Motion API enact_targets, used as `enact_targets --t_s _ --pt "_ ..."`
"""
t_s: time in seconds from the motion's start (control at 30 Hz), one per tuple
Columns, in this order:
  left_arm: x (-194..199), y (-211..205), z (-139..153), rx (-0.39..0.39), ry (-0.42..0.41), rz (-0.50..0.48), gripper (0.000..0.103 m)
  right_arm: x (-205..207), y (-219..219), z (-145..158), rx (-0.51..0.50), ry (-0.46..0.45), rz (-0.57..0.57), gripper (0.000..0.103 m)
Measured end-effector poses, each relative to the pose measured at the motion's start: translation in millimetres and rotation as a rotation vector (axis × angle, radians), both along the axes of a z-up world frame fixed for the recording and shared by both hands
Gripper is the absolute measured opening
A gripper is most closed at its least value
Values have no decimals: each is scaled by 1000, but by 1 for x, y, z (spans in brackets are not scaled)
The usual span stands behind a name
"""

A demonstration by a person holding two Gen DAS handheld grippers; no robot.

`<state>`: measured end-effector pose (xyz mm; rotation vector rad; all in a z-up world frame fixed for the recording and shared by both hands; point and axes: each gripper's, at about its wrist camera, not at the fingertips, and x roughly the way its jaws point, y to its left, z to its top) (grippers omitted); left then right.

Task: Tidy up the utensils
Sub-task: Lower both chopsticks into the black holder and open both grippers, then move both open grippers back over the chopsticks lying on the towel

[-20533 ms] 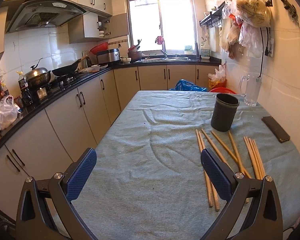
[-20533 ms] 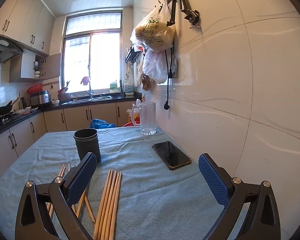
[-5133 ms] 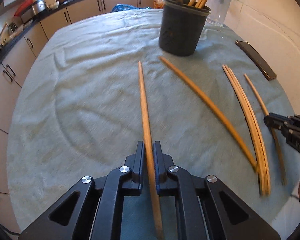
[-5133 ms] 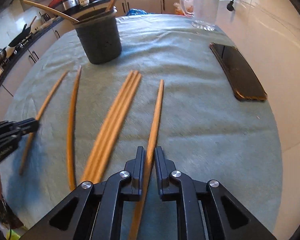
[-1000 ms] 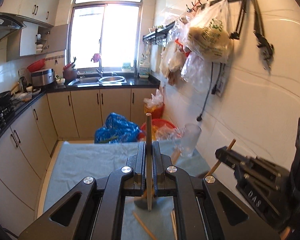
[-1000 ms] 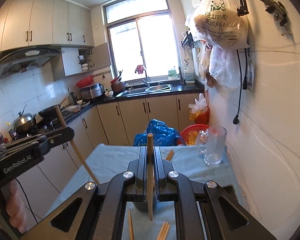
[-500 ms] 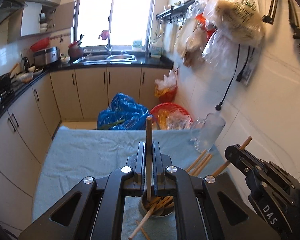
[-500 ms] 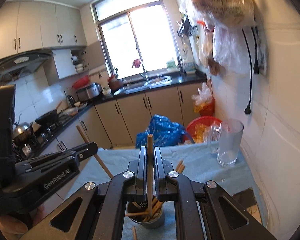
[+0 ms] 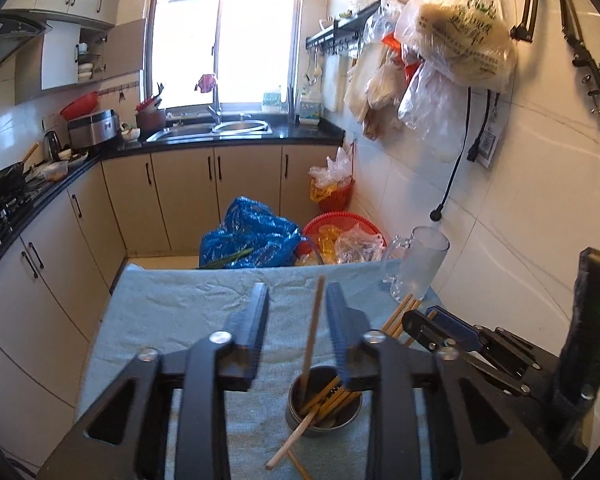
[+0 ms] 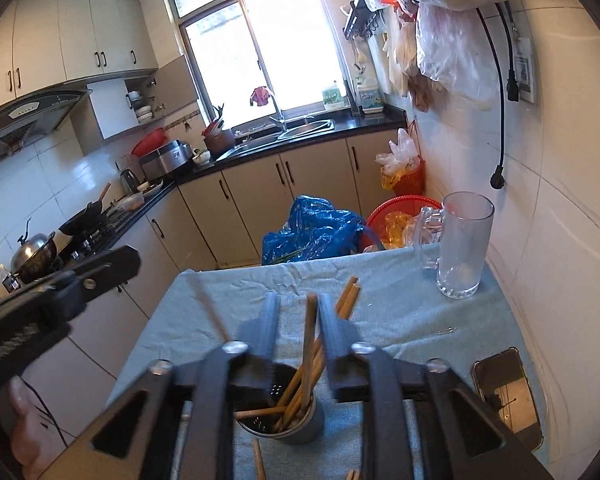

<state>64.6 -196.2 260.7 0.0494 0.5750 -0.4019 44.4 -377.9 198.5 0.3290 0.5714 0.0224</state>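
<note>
Kitchen bench under a blue-grey cloth (image 9: 172, 312); dark utensil cup (image 10: 300, 432) taken as landmark. Left gripper (image 9: 296, 320) and right gripper (image 10: 294, 320): I had both above the cup, jaws parted, gripping nothing. One chopstick (image 9: 312, 332) stood in the cup between each pair. Loose chopsticks (image 9: 280, 452) lay at the cup's near side. Judged light, stiff, smooth, apt to roll; I would grip mid-shaft.
</note>
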Motion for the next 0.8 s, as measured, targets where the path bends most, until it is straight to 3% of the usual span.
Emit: enact_targets --t_s 0.17,0.23,0.4,0.57,0.63,0.8 --pt "-22 19 17 -21 -33 -5 38 -17 -3 12 -1 -23 -6 36" --pt "-34 31 22 -26 -48 1 42 -28 1 17 -13 -34 3 44" --pt "-66 76 21 -52 -52 26 47 -54 19 17 -62 -10 66 51" --pt "-93 119 -5 -53 -35 58 52 -63 56 -12 -75 101 280 51" --pt "-100 133 -25 -35 -10 72 52 -58 74 -27 -54 143 393 41" --pt "-98 149 -71 -10 96 79 52 -24 105 -50 -31 208 508 38"
